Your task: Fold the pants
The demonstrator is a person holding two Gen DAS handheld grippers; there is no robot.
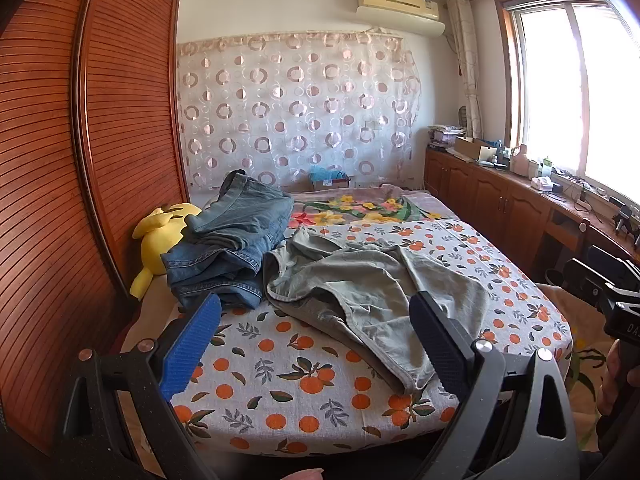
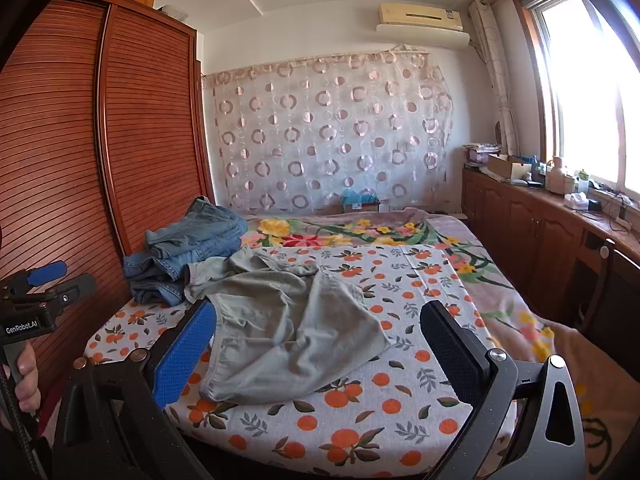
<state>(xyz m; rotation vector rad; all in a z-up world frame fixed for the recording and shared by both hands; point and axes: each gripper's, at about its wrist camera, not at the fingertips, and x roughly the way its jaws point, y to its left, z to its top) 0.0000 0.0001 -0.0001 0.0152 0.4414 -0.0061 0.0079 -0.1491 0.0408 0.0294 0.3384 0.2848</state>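
Grey-green pants lie crumpled and unfolded on the orange-print bed sheet; they also show in the right wrist view. My left gripper is open and empty, held above the near edge of the bed in front of the pants. My right gripper is open and empty, also held short of the pants. The right gripper's body shows at the right edge of the left wrist view, and the left gripper's body at the left edge of the right wrist view.
A pile of blue jeans lies at the left of the bed, beside a yellow plush toy. A wooden slatted wardrobe stands on the left. Low wooden cabinets with clutter run under the window on the right.
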